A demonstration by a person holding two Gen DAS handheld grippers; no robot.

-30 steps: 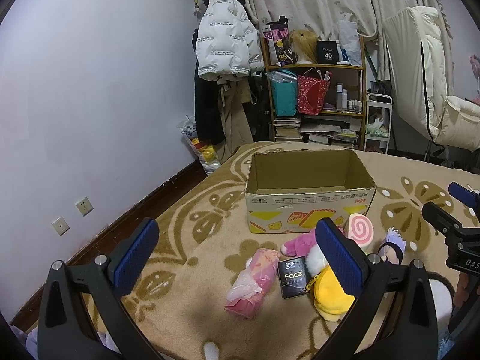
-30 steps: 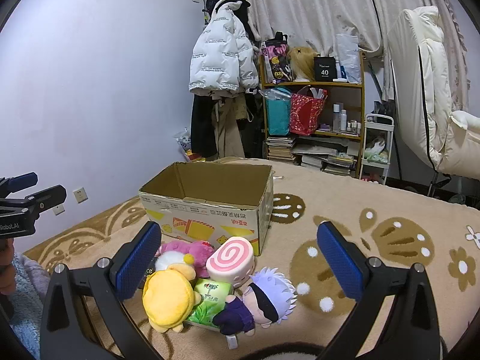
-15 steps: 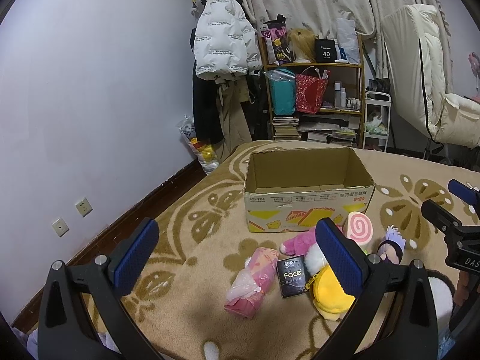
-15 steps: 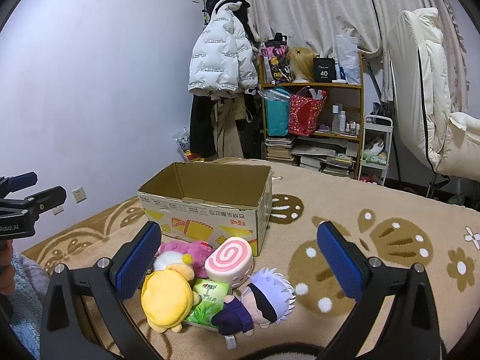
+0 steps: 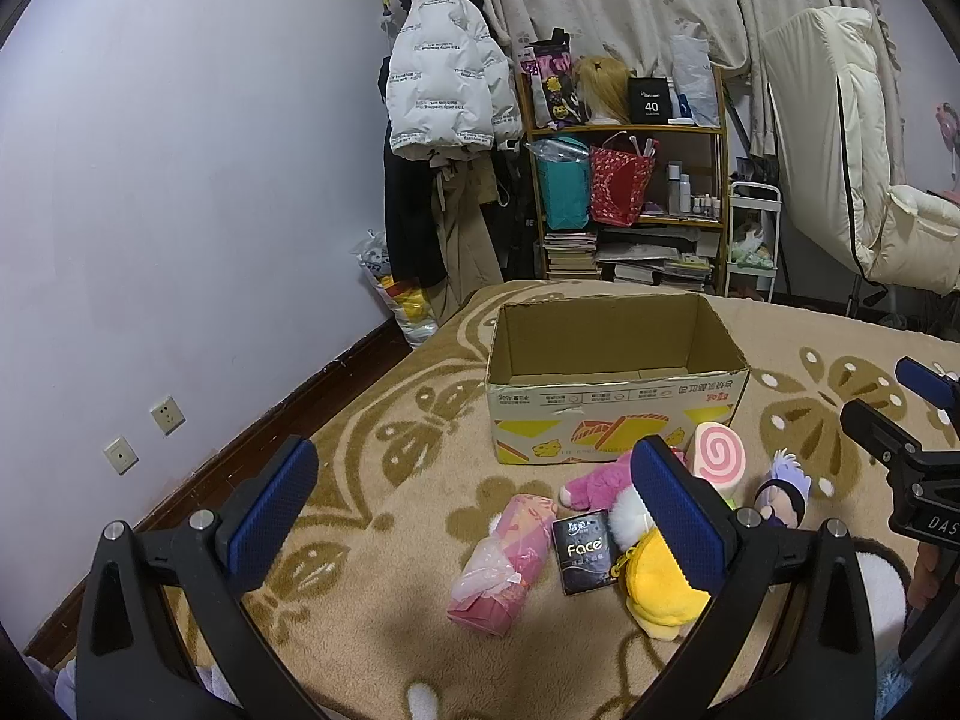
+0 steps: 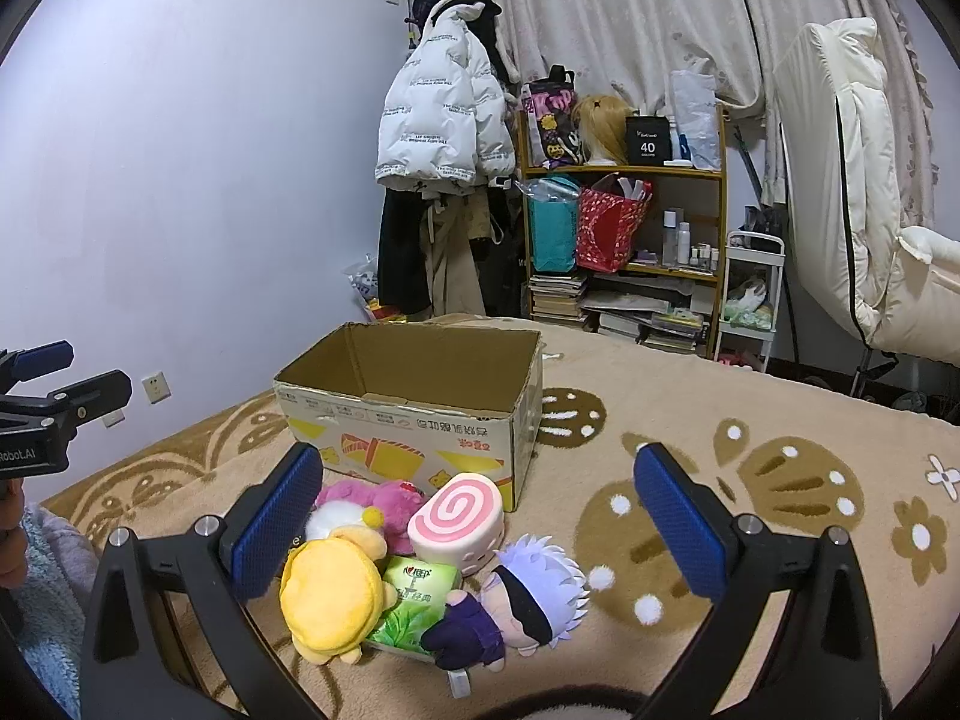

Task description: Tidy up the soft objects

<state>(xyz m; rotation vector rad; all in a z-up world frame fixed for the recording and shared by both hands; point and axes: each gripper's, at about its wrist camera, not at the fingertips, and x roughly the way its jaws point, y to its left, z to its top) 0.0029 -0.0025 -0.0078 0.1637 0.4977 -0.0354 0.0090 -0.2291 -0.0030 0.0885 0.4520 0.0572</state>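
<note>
An empty cardboard box (image 5: 618, 408) (image 6: 414, 426) stands open on the beige patterned blanket. In front of it lie soft things: a pink tissue pack (image 5: 507, 564), a black Face pack (image 5: 585, 552), a yellow plush (image 5: 660, 588) (image 6: 333, 597), a pink plush (image 5: 591, 483) (image 6: 375, 498), a pink swirl roll cushion (image 5: 720, 459) (image 6: 456, 516), a green tissue pack (image 6: 414, 606) and a white-haired doll (image 5: 780, 495) (image 6: 528, 594). My left gripper (image 5: 474, 510) hovers open above the pink pack. My right gripper (image 6: 480, 522) hovers open above the pile. Neither holds anything.
A wall with sockets (image 5: 168, 414) runs along the left. A coat rack with a white puffer jacket (image 5: 447, 84) and a cluttered shelf (image 5: 630, 192) stand behind the box. A cream quilt (image 5: 840, 150) hangs at the right. A person's hand and fluffy sleeve (image 6: 36, 588) hold the other gripper.
Both views have shifted very slightly; the box and soft things lie where they were, and both grippers stay open.
</note>
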